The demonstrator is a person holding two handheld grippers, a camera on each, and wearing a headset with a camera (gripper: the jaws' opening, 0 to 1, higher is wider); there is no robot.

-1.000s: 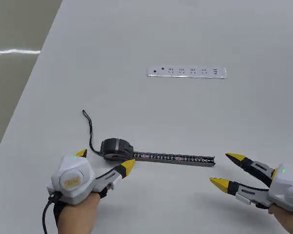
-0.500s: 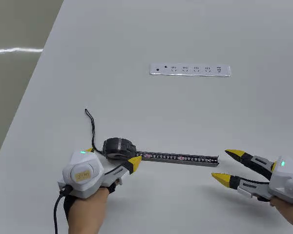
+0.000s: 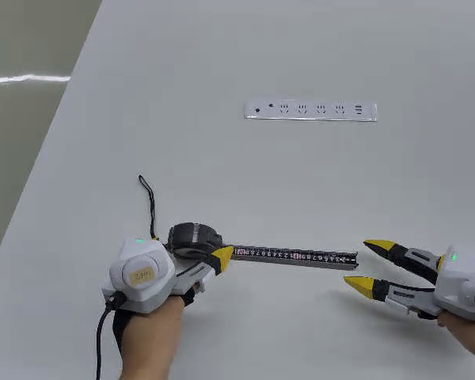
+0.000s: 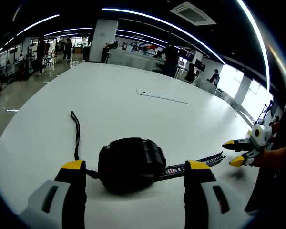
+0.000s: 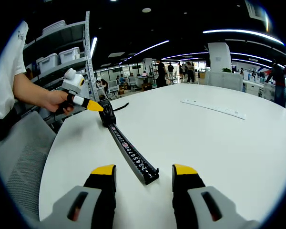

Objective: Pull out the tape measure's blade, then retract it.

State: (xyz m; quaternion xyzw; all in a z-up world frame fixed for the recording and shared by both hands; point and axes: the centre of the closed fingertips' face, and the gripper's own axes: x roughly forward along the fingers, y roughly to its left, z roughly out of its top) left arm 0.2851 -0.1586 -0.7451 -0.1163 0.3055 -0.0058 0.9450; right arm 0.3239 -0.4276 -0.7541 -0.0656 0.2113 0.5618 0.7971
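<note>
Straddling black rounded tape-measure case (image 4: 129,160) with left gripper (image 4: 134,165) open, seemingly empty; right gripper (image 5: 144,169) open, dark graduated blade tip (image 5: 150,176) just ahead: clamp case, retract slowly.

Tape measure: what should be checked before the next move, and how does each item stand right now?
1. Blade out, flat on the table: ok.
2. Left claw open astride the case, not shut on it: not ok.
3. Right claw open, blade tip free at its mouth: ok.
4. Strap clear of the blade: ok.
5. Whether the blade is locked: cannot tell.
</note>
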